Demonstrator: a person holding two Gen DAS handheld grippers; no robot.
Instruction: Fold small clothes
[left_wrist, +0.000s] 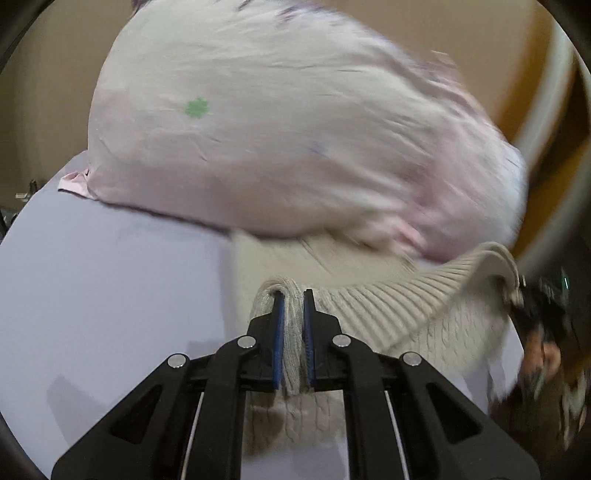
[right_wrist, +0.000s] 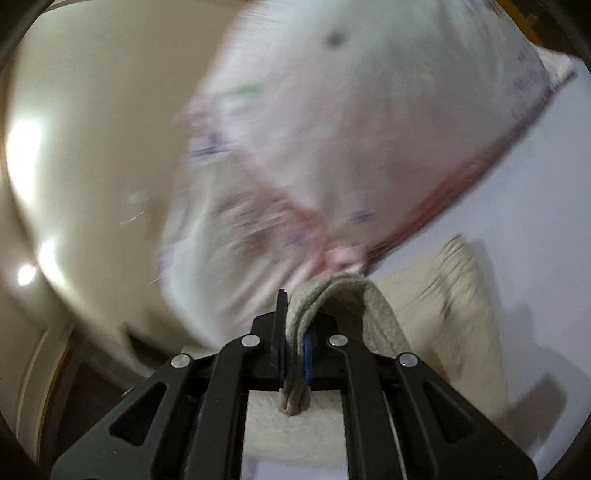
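A cream cable-knit sweater (left_wrist: 399, 306) with a ribbed hem hangs between both grippers above a pale lilac bed sheet (left_wrist: 110, 295). My left gripper (left_wrist: 293, 295) is shut on one corner of the ribbed hem. In the right wrist view my right gripper (right_wrist: 295, 321) is shut on the other hem corner, and the sweater (right_wrist: 443, 302) drapes down to the right onto the sheet (right_wrist: 535, 206). The right gripper also shows blurred at the right edge of the left wrist view (left_wrist: 517, 291).
A large pale pink pillow (left_wrist: 277, 129) with small prints lies just behind the sweater, and also shows blurred in the right wrist view (right_wrist: 332, 129). A beige wall (right_wrist: 92, 147) stands behind it. Dark floor shows at lower left in the right wrist view.
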